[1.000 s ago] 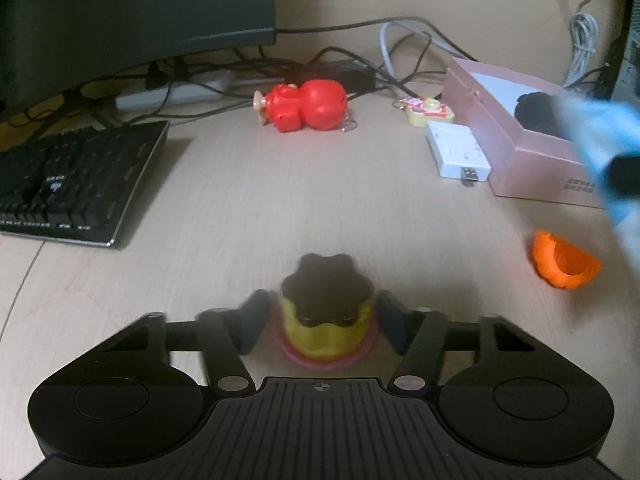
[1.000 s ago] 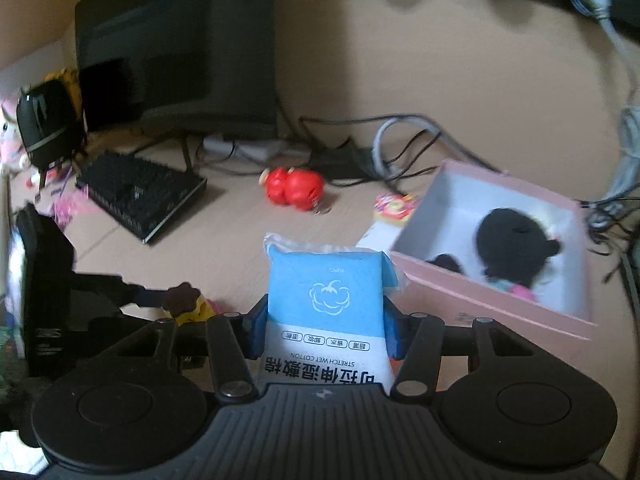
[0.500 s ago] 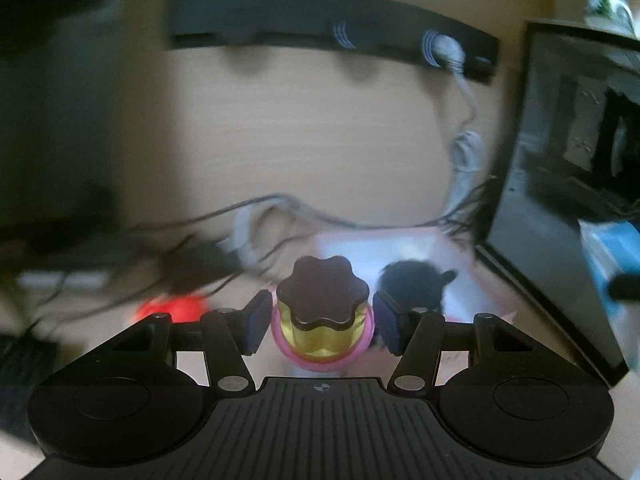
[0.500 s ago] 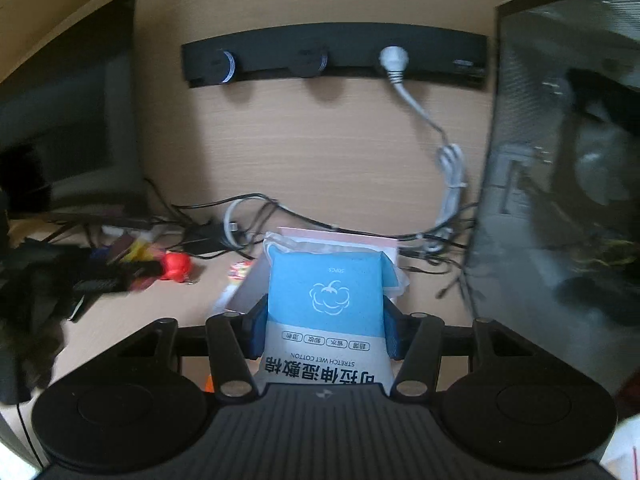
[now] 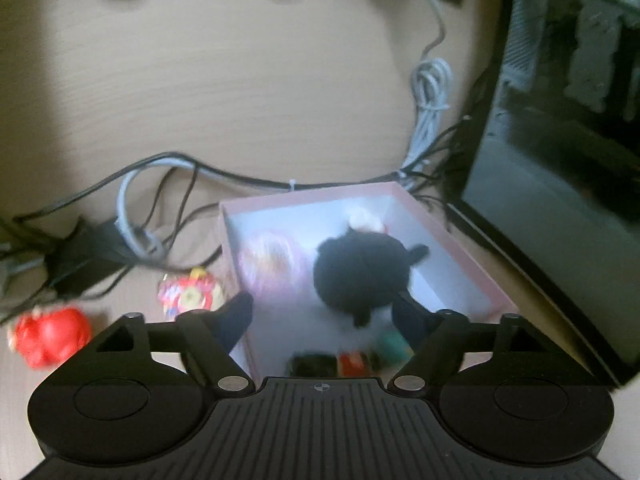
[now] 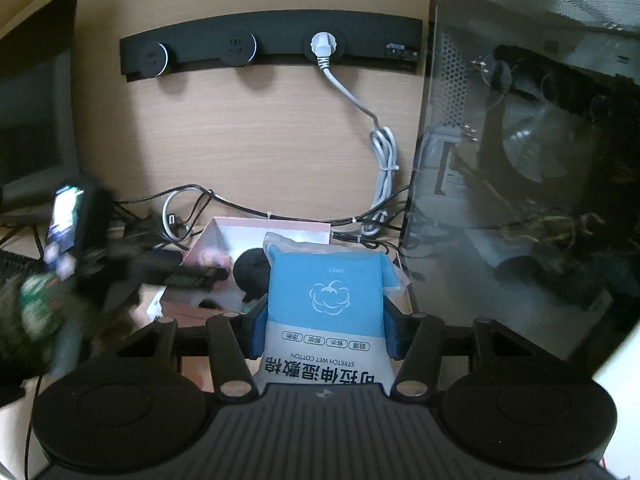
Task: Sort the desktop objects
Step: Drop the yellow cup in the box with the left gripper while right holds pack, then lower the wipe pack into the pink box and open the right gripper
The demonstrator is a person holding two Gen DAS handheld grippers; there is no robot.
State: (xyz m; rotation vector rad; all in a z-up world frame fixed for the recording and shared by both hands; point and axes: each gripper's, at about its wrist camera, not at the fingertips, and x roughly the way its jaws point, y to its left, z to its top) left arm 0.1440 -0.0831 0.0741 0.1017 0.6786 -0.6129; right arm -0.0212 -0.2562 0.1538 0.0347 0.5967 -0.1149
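Our left gripper [image 5: 324, 312] is opening over the pink box [image 5: 452, 240]; the yellow pot it clasped a moment ago is gone, apparently dropped inside. Our right gripper [image 6: 322, 328] grasps the blue wipes pack [image 6: 326, 300], next to go.

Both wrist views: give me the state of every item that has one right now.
Left hand-held gripper: jaws opening, nothing between them, above the box.
Right hand-held gripper: shut on the blue wipes pack.
Pink box: open, black plush inside.
Red toy: on desk, outside box.
White plug: in socket.
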